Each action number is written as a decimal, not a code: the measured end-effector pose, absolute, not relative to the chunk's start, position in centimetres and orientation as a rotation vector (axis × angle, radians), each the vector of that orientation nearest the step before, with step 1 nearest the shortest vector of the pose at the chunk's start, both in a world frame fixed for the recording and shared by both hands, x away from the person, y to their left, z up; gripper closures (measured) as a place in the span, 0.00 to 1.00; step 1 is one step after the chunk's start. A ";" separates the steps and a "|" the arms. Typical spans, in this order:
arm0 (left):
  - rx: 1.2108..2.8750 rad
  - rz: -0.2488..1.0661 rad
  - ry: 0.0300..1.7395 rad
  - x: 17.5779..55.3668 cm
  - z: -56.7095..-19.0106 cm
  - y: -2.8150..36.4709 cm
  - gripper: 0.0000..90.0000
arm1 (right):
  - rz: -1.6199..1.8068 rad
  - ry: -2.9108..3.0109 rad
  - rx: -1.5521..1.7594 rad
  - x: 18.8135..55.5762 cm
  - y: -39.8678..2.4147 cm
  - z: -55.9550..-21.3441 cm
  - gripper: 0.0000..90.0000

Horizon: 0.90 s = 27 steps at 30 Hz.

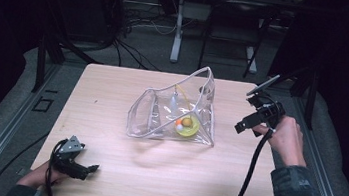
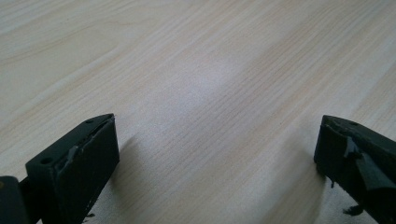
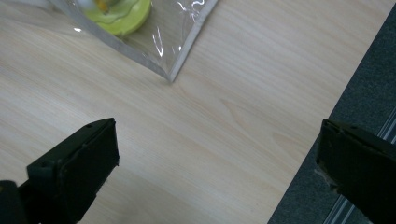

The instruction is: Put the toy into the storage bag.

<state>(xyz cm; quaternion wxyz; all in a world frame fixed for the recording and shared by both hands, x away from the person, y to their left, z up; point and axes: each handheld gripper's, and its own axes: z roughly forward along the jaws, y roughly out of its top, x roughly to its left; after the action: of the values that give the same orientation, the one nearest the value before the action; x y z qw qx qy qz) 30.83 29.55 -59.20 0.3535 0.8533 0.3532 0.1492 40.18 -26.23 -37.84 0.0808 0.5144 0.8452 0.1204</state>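
light wooden table (image 1: 117, 181) seen from above, its grain running across both gripper views, with dark grey floor matting beyond its right edge in the right gripper view; at the centre of the table stands a clear plastic pouch (image 1: 160, 111), its mouth gaping upward and its far right corner rising highest, its base resting flat on the wood; in the right gripper view one lower corner of the pouch (image 3: 175, 56) lies on the table ahead of the jaws, apart from them; inside the pouch, at the bottom toward its right side, sits a yellow-green round dish (image 1: 186, 128), also visible through the plastic in the right gripper view (image 3: 123, 16); on the dish rest a small brownish ball (image 1: 186, 122) and a smaller orange-and-white piece (image 1: 179, 126), possibly a toy, the detail being too fine to tell; right gripper (image 1: 250, 121), held in the person's hand above the table's right edge, just to the right of the pouch and not touching it, jaws spread wide with nothing between them; left gripper (image 1: 90, 169), held low at the near left corner of the table, well apart from the pouch, jaws likewise released and standing wide over bare wood, nothing gripped
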 end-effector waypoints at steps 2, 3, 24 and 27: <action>2.206 0.393 0.912 30.8 -59.2 29.5 0.00 | 0.361 2.525 1.558 39.8 -26.7 -38.7 0.00; 2.206 0.393 0.913 30.8 -59.2 29.5 0.00 | 0.362 2.527 1.570 39.6 -27.0 -39.1 0.00; 2.205 0.393 0.914 30.8 -59.2 29.5 0.00 | 0.291 2.545 1.750 35.5 -30.9 -50.0 0.00; 2.204 0.393 0.914 30.8 -59.2 29.5 0.00 | 0.293 2.554 1.764 34.9 -31.0 -51.5 0.00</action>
<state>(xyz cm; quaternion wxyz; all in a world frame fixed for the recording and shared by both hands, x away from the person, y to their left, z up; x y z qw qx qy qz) 30.84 29.54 -59.23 0.3538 0.8526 0.3533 0.1519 34.94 -31.05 -51.45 0.0118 0.5658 0.8191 0.0941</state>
